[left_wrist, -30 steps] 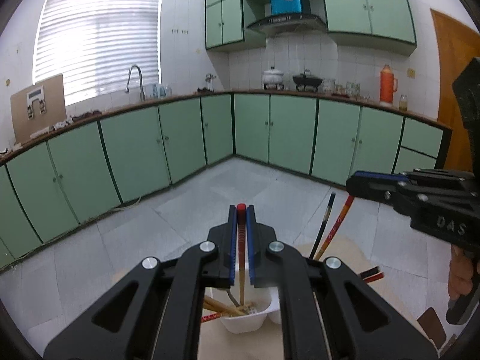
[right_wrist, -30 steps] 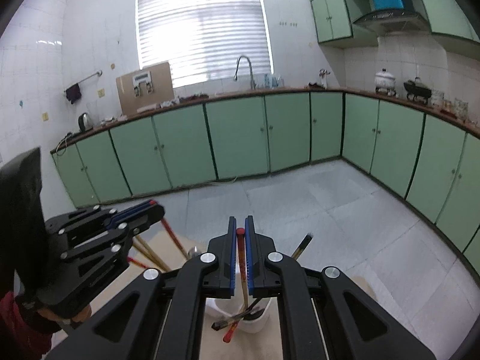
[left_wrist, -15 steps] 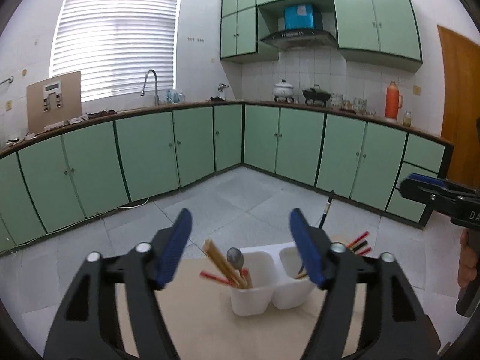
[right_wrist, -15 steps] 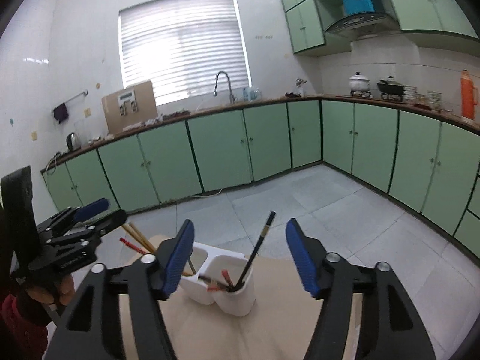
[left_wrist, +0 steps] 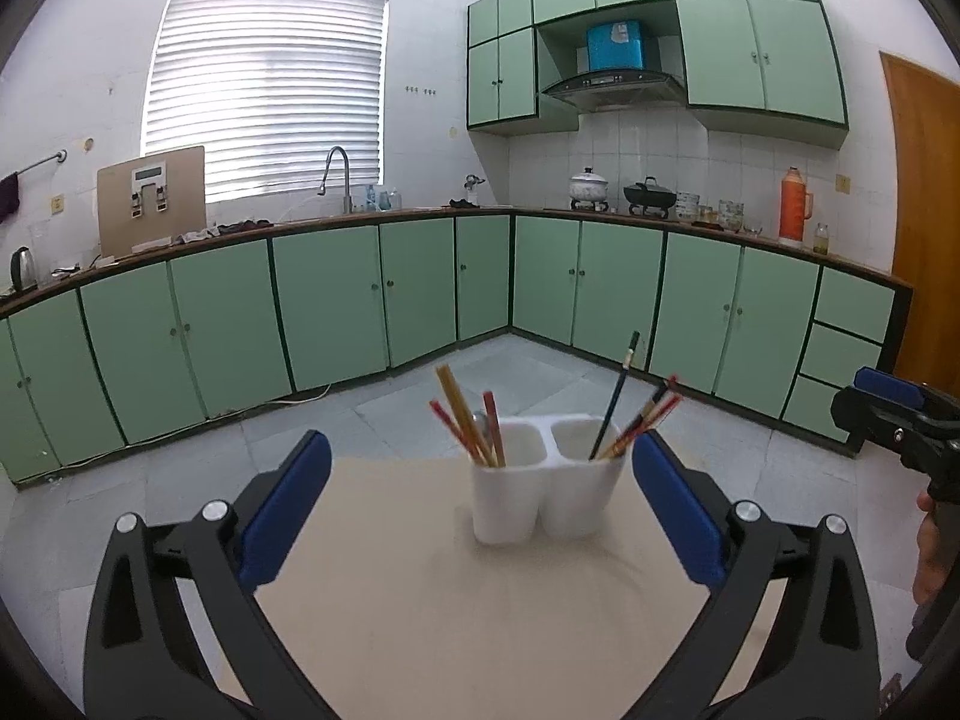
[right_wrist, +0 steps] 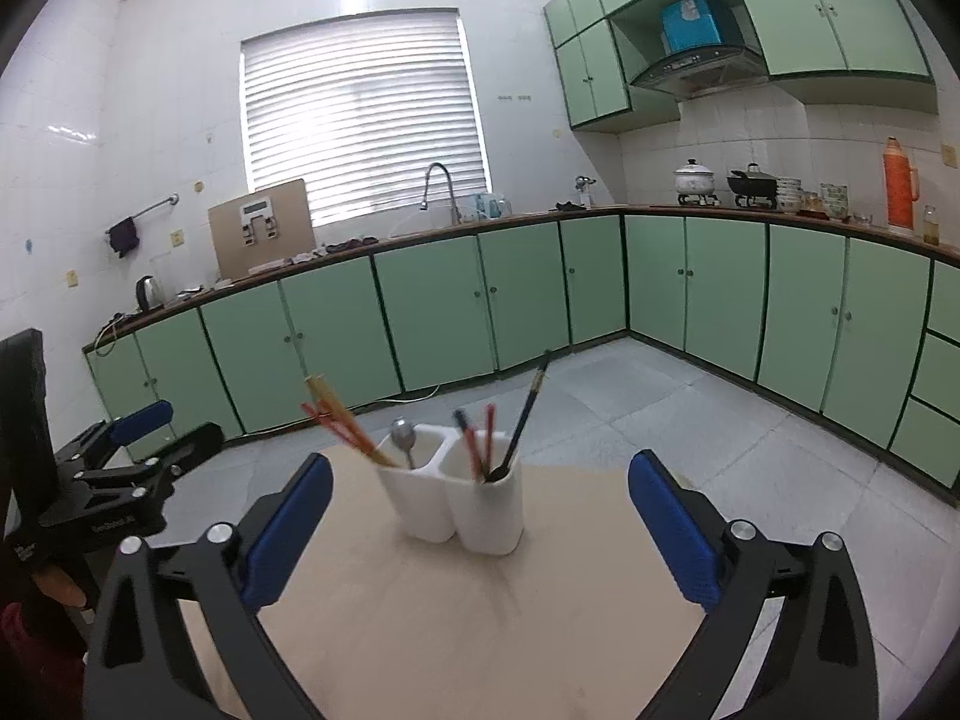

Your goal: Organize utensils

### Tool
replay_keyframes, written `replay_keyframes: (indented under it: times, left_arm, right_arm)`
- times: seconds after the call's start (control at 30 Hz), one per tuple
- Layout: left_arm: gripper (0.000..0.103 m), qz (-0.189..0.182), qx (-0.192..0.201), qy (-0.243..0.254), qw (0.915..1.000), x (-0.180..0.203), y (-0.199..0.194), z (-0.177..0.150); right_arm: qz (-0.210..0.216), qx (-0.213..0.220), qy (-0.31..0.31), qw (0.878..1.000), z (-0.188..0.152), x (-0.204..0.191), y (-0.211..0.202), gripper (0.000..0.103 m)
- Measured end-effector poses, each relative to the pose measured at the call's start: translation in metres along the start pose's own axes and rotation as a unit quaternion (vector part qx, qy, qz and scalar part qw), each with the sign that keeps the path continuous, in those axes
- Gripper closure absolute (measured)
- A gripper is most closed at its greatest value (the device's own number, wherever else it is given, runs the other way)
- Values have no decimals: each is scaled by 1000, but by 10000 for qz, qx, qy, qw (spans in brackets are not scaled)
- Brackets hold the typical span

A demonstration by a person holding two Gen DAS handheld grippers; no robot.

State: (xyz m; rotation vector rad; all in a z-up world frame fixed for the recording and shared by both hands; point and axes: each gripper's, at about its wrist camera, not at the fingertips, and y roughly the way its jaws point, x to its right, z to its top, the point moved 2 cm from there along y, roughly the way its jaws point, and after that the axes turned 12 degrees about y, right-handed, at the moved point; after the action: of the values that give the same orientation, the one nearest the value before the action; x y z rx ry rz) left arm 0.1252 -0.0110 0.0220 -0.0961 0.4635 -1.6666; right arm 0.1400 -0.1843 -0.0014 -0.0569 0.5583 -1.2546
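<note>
**Utensils standing sorted, both tools backing clear**

The white two-cup holder (left_wrist: 549, 483) is standing on the beige table (left_wrist: 456, 612), toward its far edge and roughly midway between the side edges. In the left wrist view its left cup is carrying tan and red chopsticks (left_wrist: 465, 420); its right cup is carrying a dark chopstick (left_wrist: 613, 399) leaning right, with red and dark sticks beside it. The bare part of the table is showing no loose utensil in either view.

The left hand-held gripper (left_wrist: 480, 513) is spreading its jaws wide with nothing between them; the holder is merely showing beyond the gap, well apart from the blue pads (left_wrist: 282, 516). The right hand-held gripper (right_wrist: 480, 516) is doing likewise, jaws opening and empty.

Judged from this, the sorting is looking finished or nearly so. Doing the present step well would mean drawing each tool straight back, keeping the pads away from the leaning sticks so the light holder is not tipping.

The right wrist view is showing a metal spoon (right_wrist: 403, 438) in the left cup, which the left wrist view is mostly hiding behind the chopsticks. Each view is also catching the other tool at its side margin.
</note>
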Motion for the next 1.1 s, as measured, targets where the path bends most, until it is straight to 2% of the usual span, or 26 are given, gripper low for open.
replay_keyframes:
  times: [0.3, 0.5, 1.1]
  left_arm:
    - [5, -107, 139, 46, 9998, 13, -43, -4]
    - [5, -79, 256, 9, 9996, 15, -62, 0]
    - [5, -19, 459, -6, 9989, 15, -90, 0]
  right_arm:
    - [238, 41, -1, 9997, -13, -18, -28, 6]
    - [120, 154, -244, 9995, -16, -29, -39, 6]
    - [199, 312, -417, 9984, -15, -45, -54, 6]
